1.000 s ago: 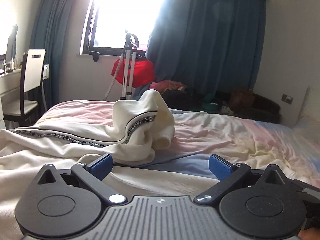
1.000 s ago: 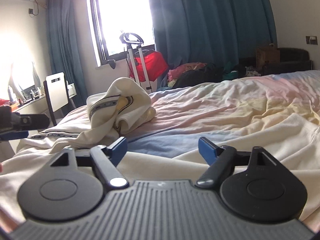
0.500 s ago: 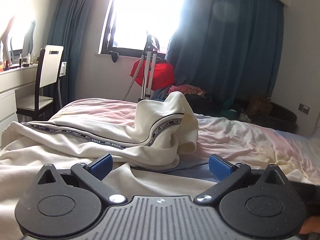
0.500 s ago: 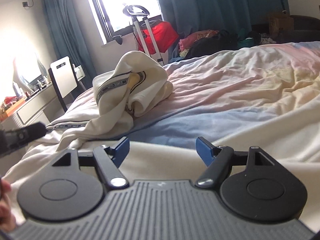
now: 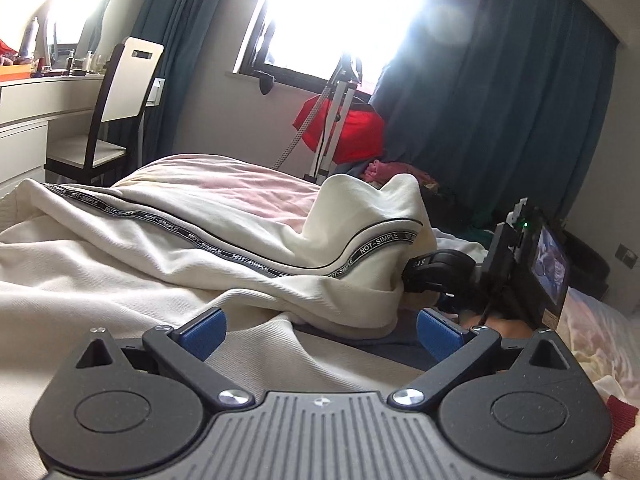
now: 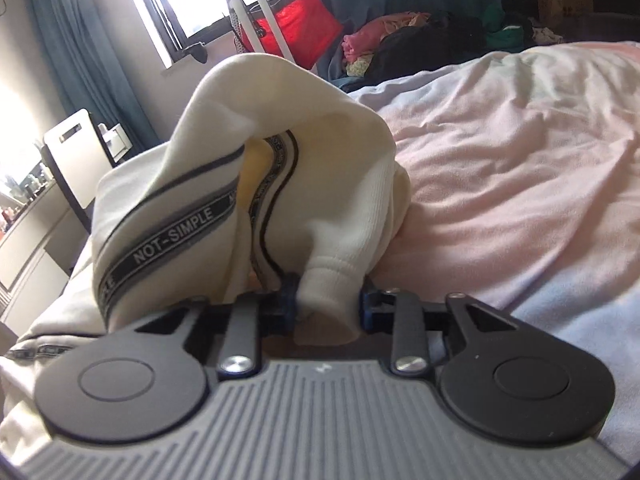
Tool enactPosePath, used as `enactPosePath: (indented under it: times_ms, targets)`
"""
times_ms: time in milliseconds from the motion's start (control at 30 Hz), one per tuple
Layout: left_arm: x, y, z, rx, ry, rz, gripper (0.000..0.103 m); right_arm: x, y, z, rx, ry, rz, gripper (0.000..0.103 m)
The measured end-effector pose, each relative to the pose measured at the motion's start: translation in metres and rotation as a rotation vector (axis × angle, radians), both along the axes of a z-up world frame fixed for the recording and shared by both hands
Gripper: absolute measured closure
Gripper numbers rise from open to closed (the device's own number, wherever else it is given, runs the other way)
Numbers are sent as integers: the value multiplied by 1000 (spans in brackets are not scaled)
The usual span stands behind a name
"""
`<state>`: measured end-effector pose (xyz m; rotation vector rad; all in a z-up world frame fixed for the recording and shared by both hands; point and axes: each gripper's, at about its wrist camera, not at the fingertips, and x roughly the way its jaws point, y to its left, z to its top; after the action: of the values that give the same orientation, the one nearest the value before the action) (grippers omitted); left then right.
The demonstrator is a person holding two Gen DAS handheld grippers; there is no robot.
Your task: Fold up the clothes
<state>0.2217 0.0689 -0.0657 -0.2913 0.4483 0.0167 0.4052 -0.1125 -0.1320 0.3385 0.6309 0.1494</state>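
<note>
While your right claw (image 6: 326, 300) is closing on the cream top's cuff (image 6: 328, 280) and your left claw (image 5: 318, 330) waits wide apart, a thin pinch could slip off.

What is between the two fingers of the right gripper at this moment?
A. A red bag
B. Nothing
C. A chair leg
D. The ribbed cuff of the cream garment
D: in the right wrist view the right gripper is closing, with the cream garment's ribbed cuff between its blue fingers.
</note>
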Motion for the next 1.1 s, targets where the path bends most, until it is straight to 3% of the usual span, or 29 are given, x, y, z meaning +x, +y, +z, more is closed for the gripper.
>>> enactPosePath:
  times_ms: [33,100,233,433,600,700,833,1000,1100]
  targets:
    - [1,-3,-1,11,-3,-4,1,-3,0,5,-13,-17,-8,87]
    - [1,-10,-2,28,-5,-15,1,-13,-6,20,-45,-62,-30,91]
    - [-6,-15,-3,7,-24,-28,1,-45,-37,69,-97,-167,-64,92]
    - [-12,-19,-1,-13,-36,-39,1,-95,-117,150,-212,-296,-178,92]
    - [-13,-23,-2,-3,-27,-41,1,-79,-200,193,-269,-268,-329,92]
    - [-12,-27,-5,16,-18,-50,1,-37,-231,187,-336,-196,-388,92]
    - [-9,-30,-14,47,3,-57,1,23,-235,144,-499,-132,-376,92]
    - [-3,-32,-24,75,11,-61,1,63,-232,81,-468,-90,-382,84]
    - [3,-32,-32,87,24,-68,1,72,-242,60,-374,-42,-424,43]
